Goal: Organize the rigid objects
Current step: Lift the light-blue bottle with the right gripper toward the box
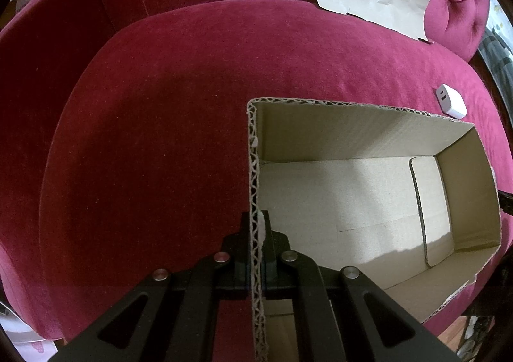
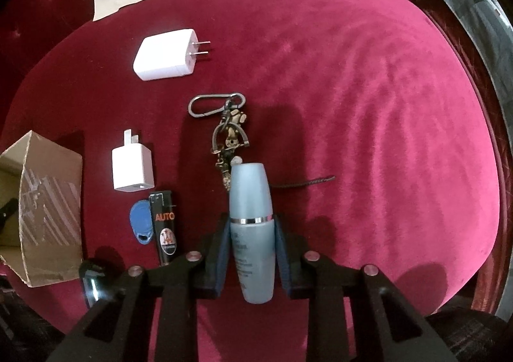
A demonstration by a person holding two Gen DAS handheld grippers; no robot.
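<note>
Grippers both clamped, box [image 1: 368,201] and bottle [image 2: 251,233] on red cushion [image 1: 160,121].
Left gripper [image 1: 256,233] pinching box's near wall; right gripper [image 2: 251,243] squeezing blue bottle, right of box [image 2: 48,201], beside lighter [image 2: 165,227], keychain [image 2: 229,131] just beyond.

On the seat cushion [image 2: 352,105], the box [image 2: 48,208] sits far left. Right of it lie a small charger [image 2: 132,169], with a key fob [image 2: 141,224] and lighter [image 2: 164,227] just before it. A larger charger [image 2: 165,55] lies behind, a keychain [image 2: 229,131] right of the chargers, and the bottle [image 2: 251,227] before the keychain.
</note>
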